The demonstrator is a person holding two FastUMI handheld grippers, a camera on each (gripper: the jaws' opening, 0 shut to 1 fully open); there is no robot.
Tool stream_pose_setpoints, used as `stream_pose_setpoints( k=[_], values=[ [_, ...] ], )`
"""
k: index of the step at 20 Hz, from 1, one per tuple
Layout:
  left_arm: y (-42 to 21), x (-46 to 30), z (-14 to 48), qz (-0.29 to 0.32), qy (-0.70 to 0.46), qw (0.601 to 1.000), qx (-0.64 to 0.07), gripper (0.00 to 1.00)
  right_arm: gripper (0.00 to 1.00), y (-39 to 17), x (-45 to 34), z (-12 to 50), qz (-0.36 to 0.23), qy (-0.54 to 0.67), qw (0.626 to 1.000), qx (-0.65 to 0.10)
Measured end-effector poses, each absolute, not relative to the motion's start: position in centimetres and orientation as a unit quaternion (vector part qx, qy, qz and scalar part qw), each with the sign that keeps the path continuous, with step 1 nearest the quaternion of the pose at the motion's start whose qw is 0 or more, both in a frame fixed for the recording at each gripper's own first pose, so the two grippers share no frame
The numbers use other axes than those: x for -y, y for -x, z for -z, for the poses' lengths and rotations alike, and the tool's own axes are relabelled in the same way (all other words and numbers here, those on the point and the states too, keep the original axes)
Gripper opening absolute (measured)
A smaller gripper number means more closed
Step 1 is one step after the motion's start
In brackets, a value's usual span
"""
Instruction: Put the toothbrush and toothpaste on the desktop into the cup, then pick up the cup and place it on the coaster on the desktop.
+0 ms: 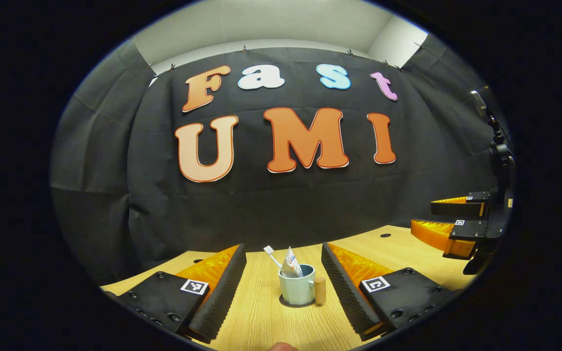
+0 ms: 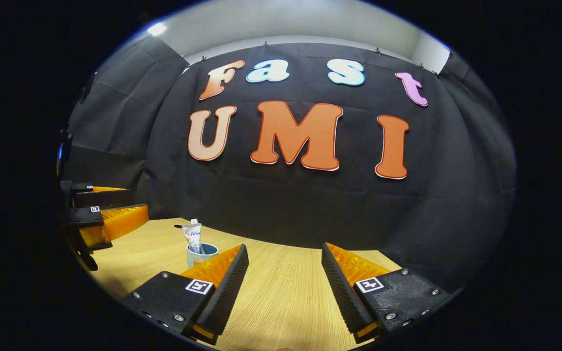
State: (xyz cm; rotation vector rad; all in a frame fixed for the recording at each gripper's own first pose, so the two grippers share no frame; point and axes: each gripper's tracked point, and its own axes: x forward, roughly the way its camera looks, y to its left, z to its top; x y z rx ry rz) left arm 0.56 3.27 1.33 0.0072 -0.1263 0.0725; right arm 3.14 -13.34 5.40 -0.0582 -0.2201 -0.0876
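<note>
A pale blue-green cup (image 1: 296, 290) with a wooden handle (image 1: 319, 290) stands upright on the wooden desktop (image 1: 256, 317). A white toothbrush (image 1: 272, 256) and a toothpaste tube (image 1: 291, 265) stick out of it. My left gripper (image 1: 282, 246) is open, and the cup sits low between its fingers, touching neither. The right gripper (image 1: 456, 219) hangs farther off at the right edge. In the right gripper view, the cup (image 2: 201, 253) with the toothpaste (image 2: 193, 235) stands to the left, partly behind my left finger. My right gripper (image 2: 283, 246) is open over bare wood.
The left gripper (image 2: 105, 209) hovers above the table at the far left of the right gripper view. A small dark hole (image 1: 385, 235) marks the desktop near the back. The black cloth wall closes off the table's far edge.
</note>
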Motion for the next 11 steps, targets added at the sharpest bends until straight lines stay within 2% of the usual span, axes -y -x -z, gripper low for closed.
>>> stream_pose_setpoints(
  k=[3,4,5,6,7,11],
  values=[
    [-0.2,-3.4,-1.8,-0.040,-0.007,0.997,0.073,0.98,0.93,-2.8,12.8,-5.6,0.038,0.025,0.992,0.114],
    [-0.1,-3.4,-2.0,-0.041,-0.005,0.996,0.077,1.00,0.94,-2.6,12.8,-5.7,0.036,0.024,0.992,0.114],
    [-0.1,-3.5,-2.3,-0.043,-0.004,0.996,0.081,1.00,0.97,-2.6,12.7,-5.9,0.034,0.024,0.992,0.116],
    [-0.1,-3.6,-2.3,-0.044,-0.002,0.996,0.082,1.00,0.94,-2.4,12.5,-5.9,0.034,0.024,0.992,0.117],
    [-0.1,-3.8,-2.5,-0.045,-0.002,0.995,0.084,0.98,0.95,-2.4,12.4,-6.2,0.033,0.025,0.992,0.122],
    [0.0,-4.2,-2.7,-0.050,-0.003,0.995,0.088,1.00,0.96,-2.2,12.0,-6.4,0.028,0.028,0.992,0.123]
  ],
)
